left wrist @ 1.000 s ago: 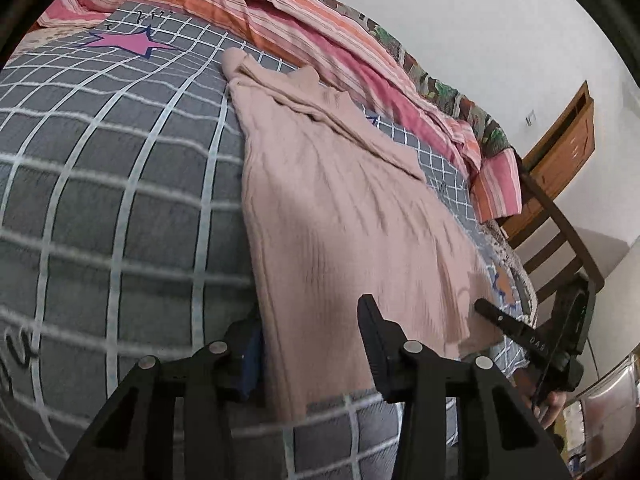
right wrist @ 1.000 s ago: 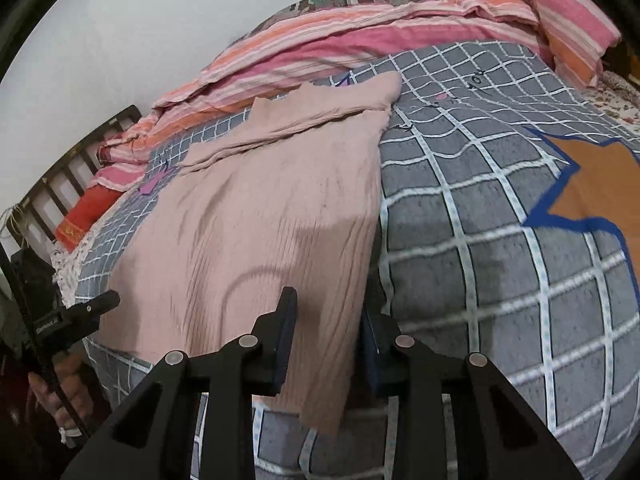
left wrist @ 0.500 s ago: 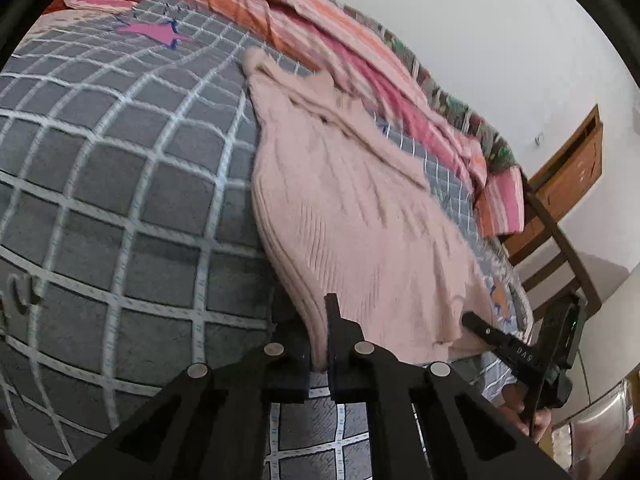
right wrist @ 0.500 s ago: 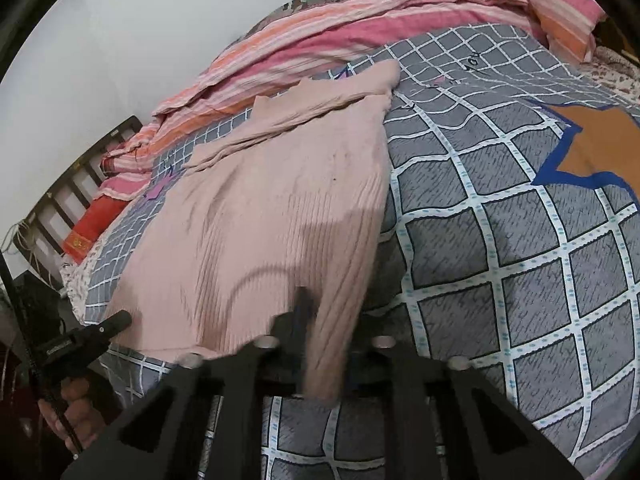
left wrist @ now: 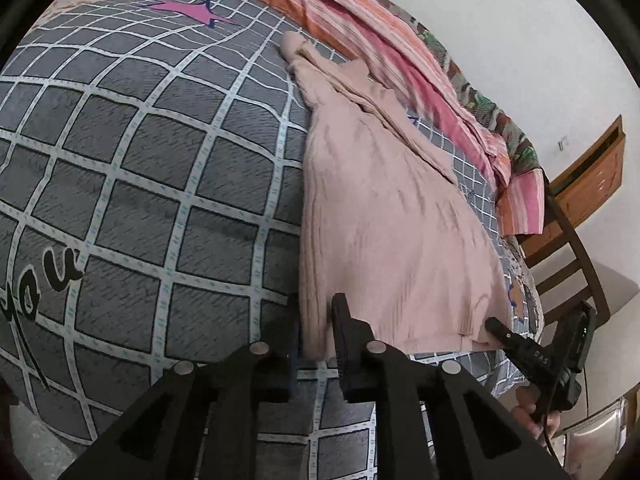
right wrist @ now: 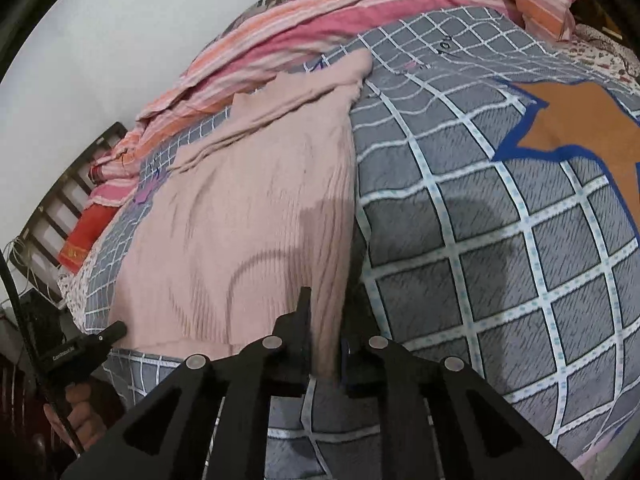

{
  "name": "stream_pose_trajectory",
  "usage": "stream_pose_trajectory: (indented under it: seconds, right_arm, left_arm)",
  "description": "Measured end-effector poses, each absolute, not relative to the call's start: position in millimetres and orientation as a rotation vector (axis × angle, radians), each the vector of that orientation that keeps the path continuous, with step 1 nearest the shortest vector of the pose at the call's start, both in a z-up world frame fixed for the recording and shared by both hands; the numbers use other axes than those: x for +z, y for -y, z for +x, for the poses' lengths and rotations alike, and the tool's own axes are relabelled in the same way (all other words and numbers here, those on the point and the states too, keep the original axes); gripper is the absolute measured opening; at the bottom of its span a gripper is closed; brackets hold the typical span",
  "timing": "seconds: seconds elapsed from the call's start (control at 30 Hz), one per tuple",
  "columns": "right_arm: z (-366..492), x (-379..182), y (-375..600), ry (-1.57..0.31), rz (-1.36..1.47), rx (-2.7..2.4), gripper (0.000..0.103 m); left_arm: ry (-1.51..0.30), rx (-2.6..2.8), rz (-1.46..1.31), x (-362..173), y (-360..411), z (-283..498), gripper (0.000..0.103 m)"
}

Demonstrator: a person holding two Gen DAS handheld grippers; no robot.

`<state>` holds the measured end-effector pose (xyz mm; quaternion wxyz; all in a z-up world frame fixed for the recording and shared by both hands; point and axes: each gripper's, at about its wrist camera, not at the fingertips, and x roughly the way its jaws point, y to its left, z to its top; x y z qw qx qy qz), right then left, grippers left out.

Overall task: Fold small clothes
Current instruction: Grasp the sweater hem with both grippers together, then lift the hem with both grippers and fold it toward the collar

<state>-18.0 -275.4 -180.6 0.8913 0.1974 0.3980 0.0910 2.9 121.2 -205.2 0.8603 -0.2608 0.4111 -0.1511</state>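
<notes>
A pink ribbed sweater lies flat on a grey checked bedcover, collar toward the far side. My left gripper pinches the sweater's near left hem corner. Its jaws are opening slightly, and the fabric is still pressed between them. My right gripper pinches the near right hem corner the same way, with its jaws also opening and cloth between them. Each gripper shows at the edge of the other's view, held by a hand: the right gripper and the left gripper.
A pink and orange striped blanket is bunched along the far side of the bed, against a white wall. A wooden chair stands at the bed's right end. A dark slatted bed frame and a red item are at the other end.
Both grippers went from open around the hem corners to shut on them. The near hem edges are now gathered between the jaws, and the views have rolled a little.
</notes>
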Motion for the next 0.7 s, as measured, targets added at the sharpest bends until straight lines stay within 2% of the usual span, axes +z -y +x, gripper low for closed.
stream_pose_trajectory:
  seconds: [0.13, 0.17, 0.23, 0.47, 0.7]
  right_arm:
    - [-13.2, -179.6, 281.7, -0.843, 0.455, 0.2, 0.011]
    - [-10.0, -179.0, 280.9, -0.856, 0.456, 0.206, 0.01]
    - [-8.6, -173.9, 278.1, -0.857, 0.444, 0.234, 0.006]
    - [-12.0, -110.6, 284.4, -0.656, 0.475, 0.312, 0.005]
    - [-1.9, -83.7, 297.9, -0.563, 0.553, 0.323, 0.005]
  left_arm:
    - [-0.872, -0.322, -0.573, -201.3, -123.0, 8.7, 0.012]
    - [-0.861, -0.329, -0.574, -198.4, -123.8, 8.2, 0.007]
    - [-0.777, -0.386, -0.605, -181.2, -128.1, 2.8, 0.007]
    - [-0.631, -0.427, -0.629, -114.6, -138.0, 14.6, 0.007]
    - [-0.568, -0.417, -0.696, -93.9, -147.3, 29.8, 0.007]
